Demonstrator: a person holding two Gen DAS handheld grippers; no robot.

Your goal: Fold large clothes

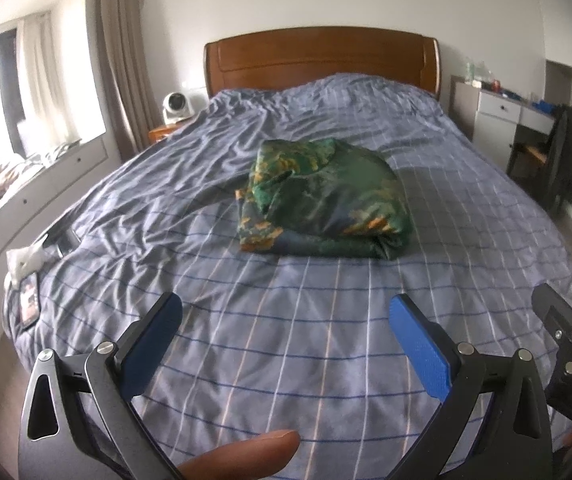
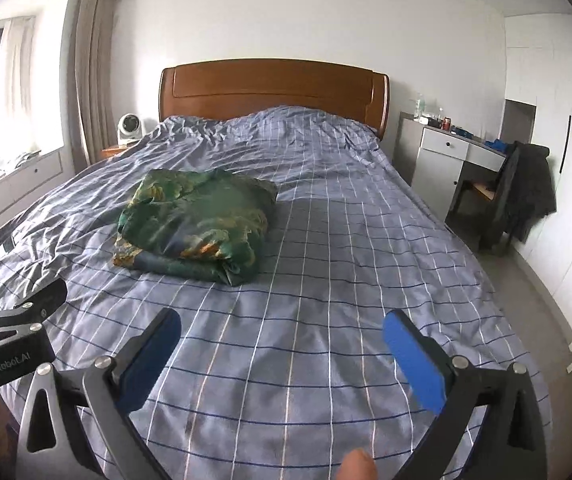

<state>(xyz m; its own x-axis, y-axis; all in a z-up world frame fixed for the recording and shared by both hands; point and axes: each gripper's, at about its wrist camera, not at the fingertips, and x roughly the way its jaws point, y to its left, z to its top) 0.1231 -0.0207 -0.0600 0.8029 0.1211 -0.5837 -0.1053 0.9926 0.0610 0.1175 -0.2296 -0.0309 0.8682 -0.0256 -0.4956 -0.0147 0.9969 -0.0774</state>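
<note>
- My left gripper (image 1: 286,316) and right gripper (image 2: 282,332), low in frame, gape wide and empty.
- Mid-frame, the folded green patterned silky cloth bundle (image 1: 322,204) rests on the wrinkled blue checked bedsheet (image 1: 286,360).
- Risk: its slippery, puffy layers could slide open if nudged.

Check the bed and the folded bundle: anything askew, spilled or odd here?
Nothing spilled or damaged. The folded green patterned cloth sits lumpy with uneven edges on the blue checked bedcover, which is heavily wrinkled toward the wooden headboard.
</note>
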